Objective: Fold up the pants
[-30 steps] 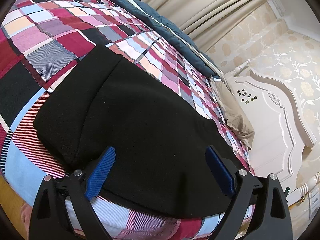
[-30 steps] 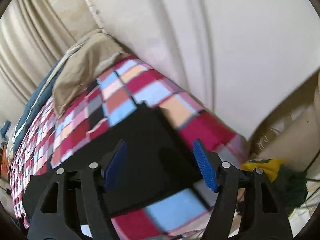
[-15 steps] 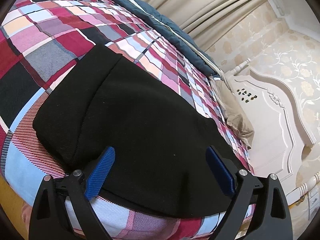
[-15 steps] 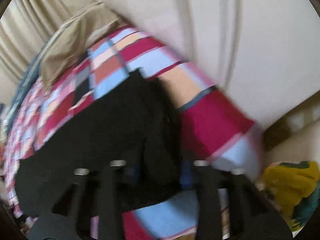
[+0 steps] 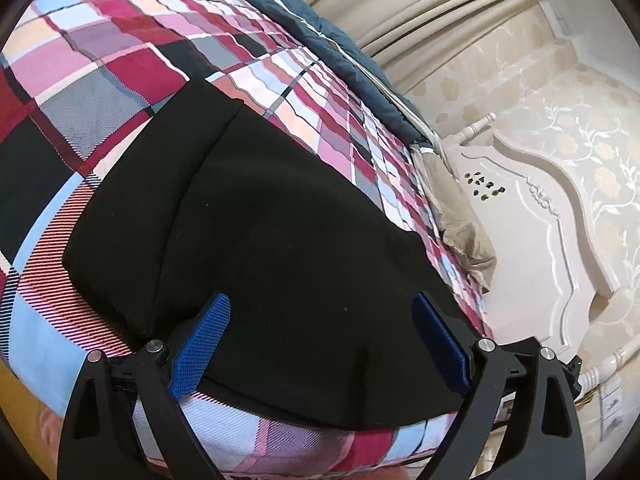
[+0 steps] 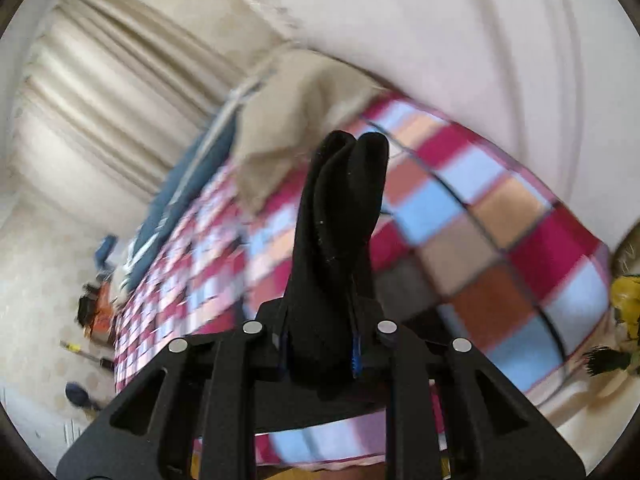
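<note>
Black pants (image 5: 280, 240) lie across the plaid bed (image 5: 120, 60), one end pinched in the right tool (image 6: 320, 352).
Left tool (image 5: 320, 344) gapes wide over the near hem; cloth runs toward two o'clock.

Soft, even daylight fills both views, bright on the pale curtains (image 5: 420, 12) and the wall. The left wrist view is sharp, though the black pants (image 5: 260, 220) show almost no detail or folds. The right wrist view is smeared by motion blur across the checked bedspread (image 6: 500, 220). Fisheye bending curves the edges, and dark vignetting rounds every corner.
</note>
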